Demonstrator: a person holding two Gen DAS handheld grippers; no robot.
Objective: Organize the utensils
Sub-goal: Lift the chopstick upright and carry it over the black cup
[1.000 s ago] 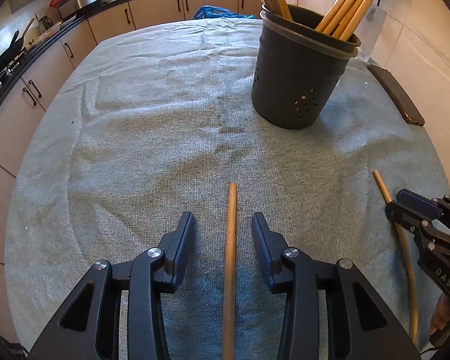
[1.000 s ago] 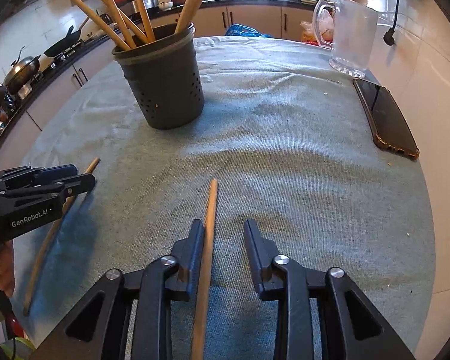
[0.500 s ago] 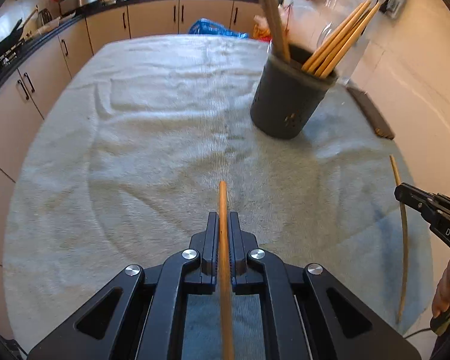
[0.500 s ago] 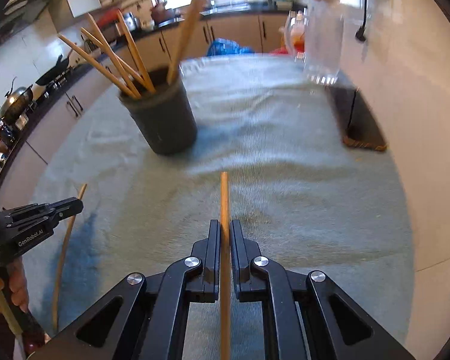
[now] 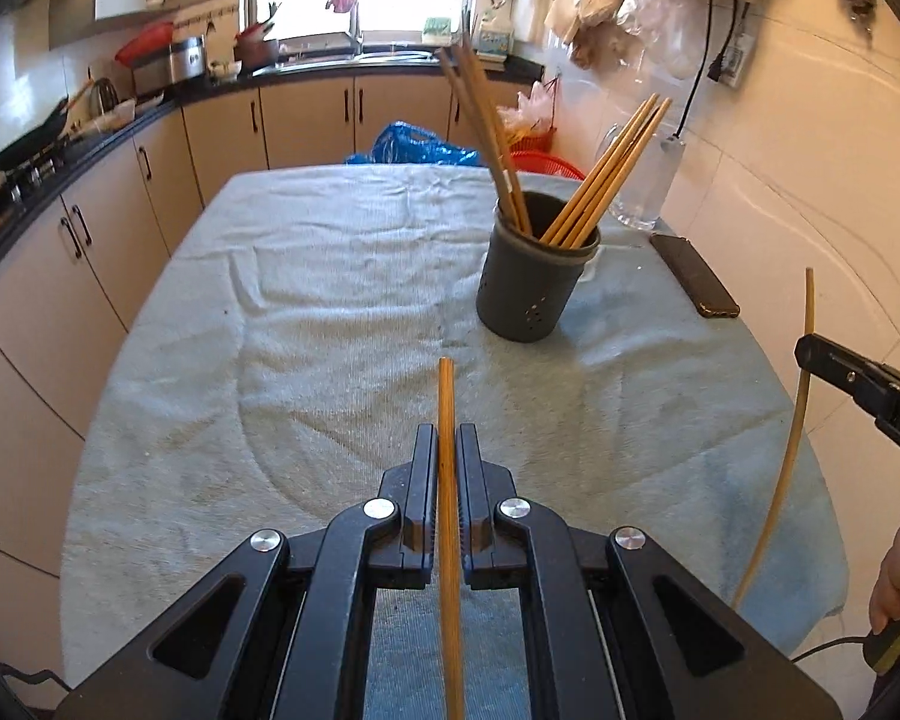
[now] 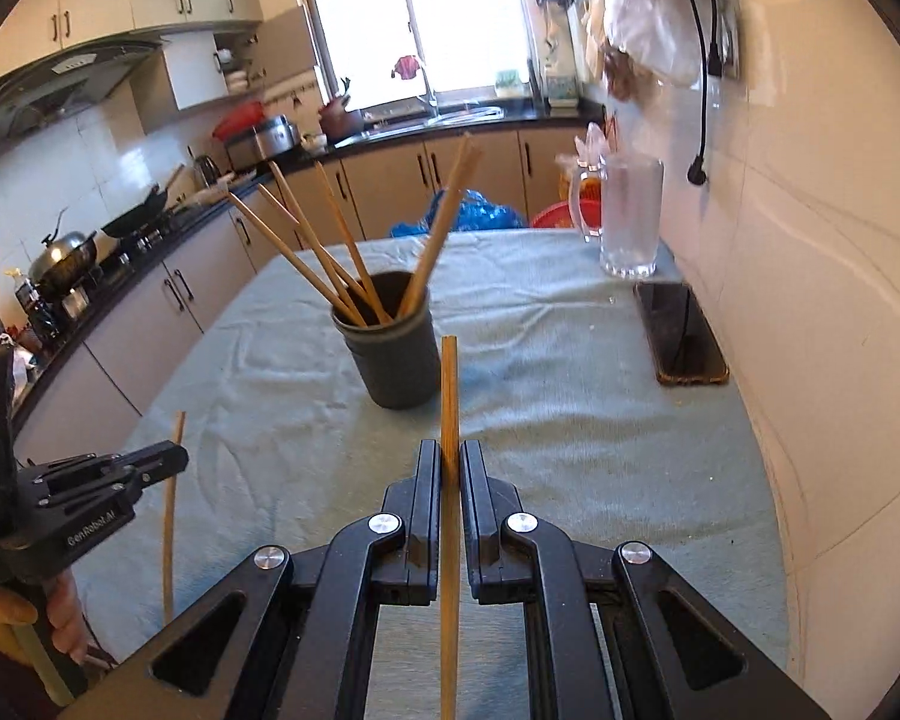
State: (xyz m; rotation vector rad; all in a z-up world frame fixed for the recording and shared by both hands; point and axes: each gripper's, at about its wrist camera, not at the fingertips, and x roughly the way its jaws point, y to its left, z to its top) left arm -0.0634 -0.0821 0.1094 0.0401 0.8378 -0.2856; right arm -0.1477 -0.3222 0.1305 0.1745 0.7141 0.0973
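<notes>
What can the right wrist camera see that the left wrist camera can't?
Only the right wrist view shows the range hood, the lidded pot on the stove and the glass pitcher's handle.

Only the left wrist view shows the plug in the wall outlet.

Both show the dark chopstick holder, the phone, the towel-covered table and both tongs, each shut on a chopstick.

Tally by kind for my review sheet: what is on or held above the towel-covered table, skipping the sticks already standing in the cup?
Long wooden chopsticks, held: 2
Dark grey perforated utensil cup: 1
Clear glass handled mug: 1
Black flat phone: 1
Total: 5
</notes>
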